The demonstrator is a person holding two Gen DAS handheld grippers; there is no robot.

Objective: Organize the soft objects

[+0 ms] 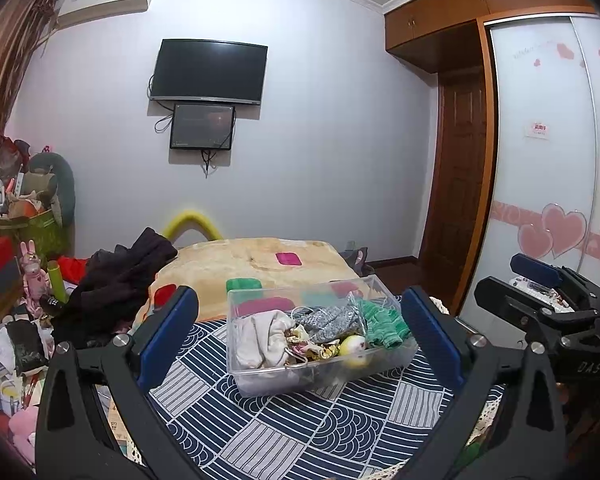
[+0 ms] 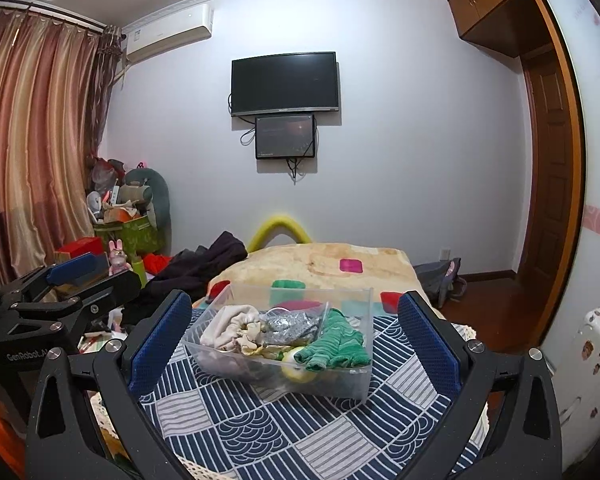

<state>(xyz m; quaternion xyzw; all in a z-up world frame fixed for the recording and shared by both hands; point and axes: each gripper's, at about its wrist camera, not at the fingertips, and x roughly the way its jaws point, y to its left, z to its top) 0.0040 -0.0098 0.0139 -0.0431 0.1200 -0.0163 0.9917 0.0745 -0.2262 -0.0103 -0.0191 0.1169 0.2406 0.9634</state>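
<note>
While both claws hang wide with nothing in them, the clear box [image 1: 320, 344] sits on the blue patterned cloth [image 1: 284, 428] near the middle of the bed. Left claw [image 1: 300, 332] and right claw [image 2: 294, 336] both face it. Inside lie a cream cloth [image 1: 262, 336], a gray sparkly cloth [image 1: 332, 322], a green sock [image 1: 382, 324] and a yellow ball [image 1: 354, 348].

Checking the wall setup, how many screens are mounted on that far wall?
2: a large dark TV high on the wall, and a smaller screen directly beneath it, with cables hanging below. None seem hidden.
</note>
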